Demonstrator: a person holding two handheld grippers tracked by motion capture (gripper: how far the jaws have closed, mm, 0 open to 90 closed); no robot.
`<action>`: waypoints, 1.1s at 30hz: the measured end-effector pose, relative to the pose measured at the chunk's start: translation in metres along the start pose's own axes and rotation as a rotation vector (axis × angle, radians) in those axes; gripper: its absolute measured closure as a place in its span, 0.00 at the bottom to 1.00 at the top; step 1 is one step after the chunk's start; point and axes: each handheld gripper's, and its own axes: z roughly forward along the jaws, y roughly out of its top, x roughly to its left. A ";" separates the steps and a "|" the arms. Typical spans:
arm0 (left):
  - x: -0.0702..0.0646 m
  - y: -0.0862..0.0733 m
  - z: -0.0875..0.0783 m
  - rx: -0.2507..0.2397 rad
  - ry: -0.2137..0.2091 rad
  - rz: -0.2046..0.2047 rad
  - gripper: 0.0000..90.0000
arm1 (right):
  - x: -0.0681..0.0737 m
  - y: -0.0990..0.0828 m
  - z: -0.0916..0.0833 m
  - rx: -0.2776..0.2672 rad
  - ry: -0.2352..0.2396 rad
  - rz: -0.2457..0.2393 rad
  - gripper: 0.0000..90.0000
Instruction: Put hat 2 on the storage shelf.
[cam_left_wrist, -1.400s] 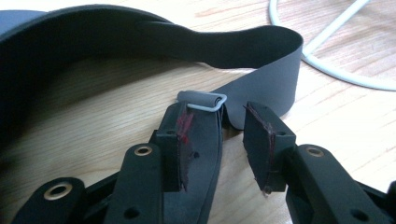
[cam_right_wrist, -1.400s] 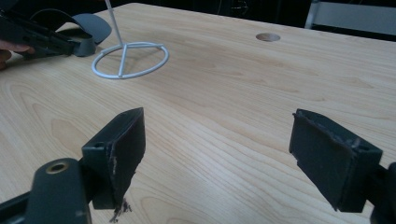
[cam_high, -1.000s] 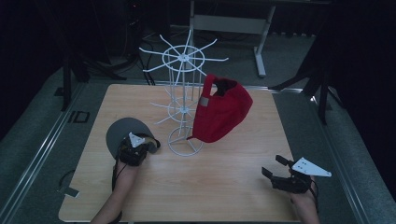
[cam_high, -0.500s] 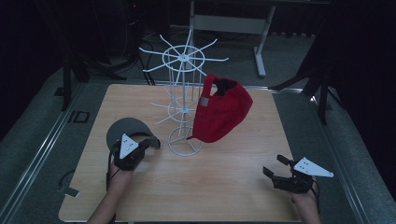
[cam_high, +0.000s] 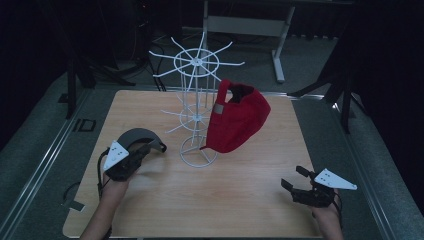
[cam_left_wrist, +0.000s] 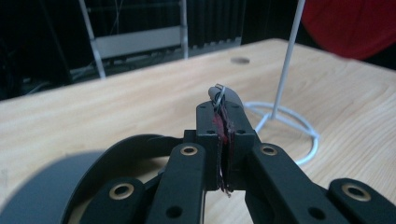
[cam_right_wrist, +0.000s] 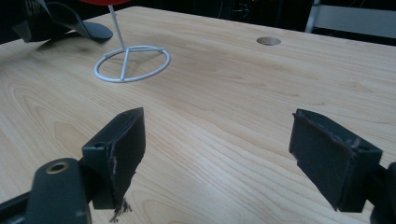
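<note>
A dark grey cap (cam_high: 136, 136) hangs tilted just above the left part of the wooden table (cam_high: 240, 205). My left gripper (cam_high: 146, 148) is shut on its thin edge. In the left gripper view the jaws (cam_left_wrist: 223, 116) are pressed together on that edge, with the grey cap's (cam_left_wrist: 65, 182) body curving off at the lower left. A red cap (cam_high: 239, 120) hangs on the white wire rack (cam_high: 196, 90) at the table's middle. My right gripper (cam_high: 296, 181) rests low at the near right, open with nothing between its fingers (cam_right_wrist: 122, 144).
The rack's ring base (cam_right_wrist: 133, 63) stands on the table between the two grippers. A round hole (cam_right_wrist: 268, 41) is cut in the tabletop toward the far side. A grey desk frame (cam_high: 250, 25) and dark stands sit beyond the table.
The left gripper has risen and drawn back to the left, lifting the grey cap off the table so it now tilts. The right gripper has not moved.
</note>
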 end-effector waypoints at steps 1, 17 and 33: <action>0.002 0.004 -0.002 -0.016 -0.005 -0.003 0.98 | 0.000 0.000 0.000 0.000 0.000 0.000 0.20; 0.026 0.054 -0.026 -0.100 0.049 0.028 0.98 | 0.000 0.000 0.000 -0.001 0.002 0.003 0.20; 0.031 0.111 -0.055 -0.204 0.055 0.073 0.98 | 0.002 0.001 0.002 0.003 0.019 0.006 0.20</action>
